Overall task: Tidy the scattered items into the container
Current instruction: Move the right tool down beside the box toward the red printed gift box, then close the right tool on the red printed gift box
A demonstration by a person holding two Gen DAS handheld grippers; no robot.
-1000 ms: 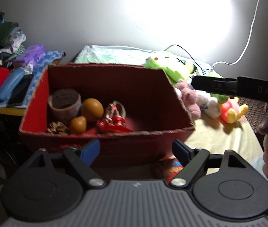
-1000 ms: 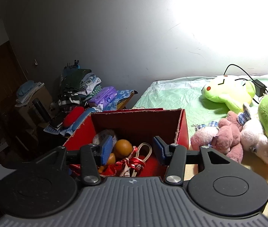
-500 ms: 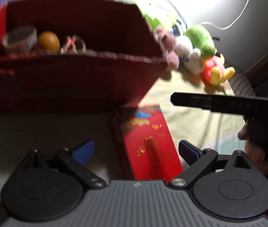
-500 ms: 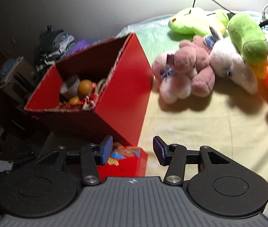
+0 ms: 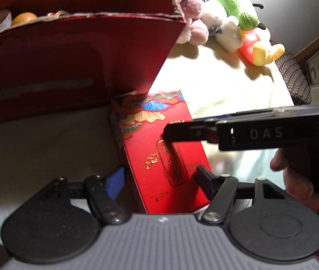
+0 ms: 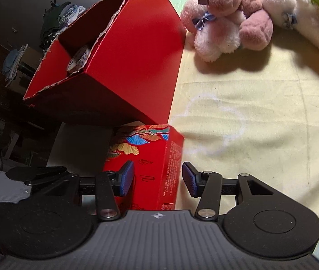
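Note:
A red gift box with gold print lies flat on the yellow sheet, just in front of the open red cardboard container. My left gripper points down over the gift box. Its jaws are closing, with a blue pad close beside each long side, and I see no firm press. My right gripper hangs open over the gift box, with the box's right edge between its pads. One black finger of it crosses above the box. The container holds a tape roll and an orange ball.
Several plush toys lie on the yellow sheet behind and right of the container. A person's hand holds the right gripper's handle. A pile of clothes sits in the dark far left.
Both grippers came down from over the container to the gift box in front of it and tilted downward. The left jaws narrowed around the box. The right jaws kept their width.

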